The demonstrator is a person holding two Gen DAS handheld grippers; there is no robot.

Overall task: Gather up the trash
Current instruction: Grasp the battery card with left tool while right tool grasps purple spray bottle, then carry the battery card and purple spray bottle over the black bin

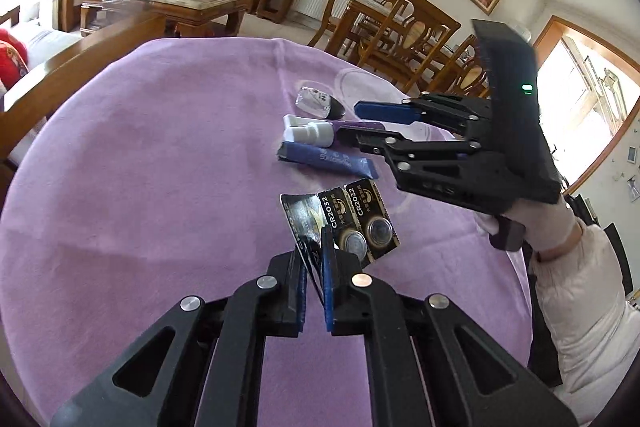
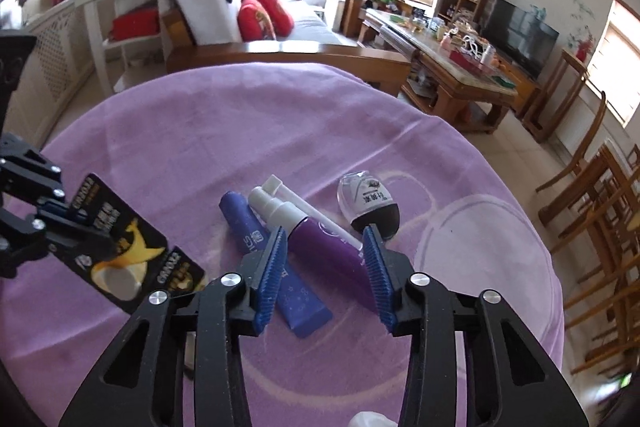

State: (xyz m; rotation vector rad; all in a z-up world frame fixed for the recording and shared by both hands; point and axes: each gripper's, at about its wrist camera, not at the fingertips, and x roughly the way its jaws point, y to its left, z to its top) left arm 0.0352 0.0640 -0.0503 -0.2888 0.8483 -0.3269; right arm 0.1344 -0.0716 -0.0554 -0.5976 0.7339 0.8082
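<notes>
Right wrist view: the right claw (image 2: 326, 267) gapes wide, straddling the purple plastic spray bottle (image 2: 320, 239), whose long axis runs straight ahead between its pads on the lilac-clothed worktop (image 2: 200, 131). Left of that bottle, the left claw (image 1: 314, 277) pinches the black-and-gold button-cell blister card (image 1: 356, 223); the right is nearer.

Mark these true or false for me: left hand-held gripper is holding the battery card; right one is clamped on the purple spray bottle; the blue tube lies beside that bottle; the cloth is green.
1. The left hand-held gripper holds the battery card. True.
2. The right hand-held gripper is clamped on the purple spray bottle. False: its fingers are open, on either side of the bottle.
3. The blue tube lies beside that bottle. True.
4. The cloth is green. False: it is purple.
</notes>
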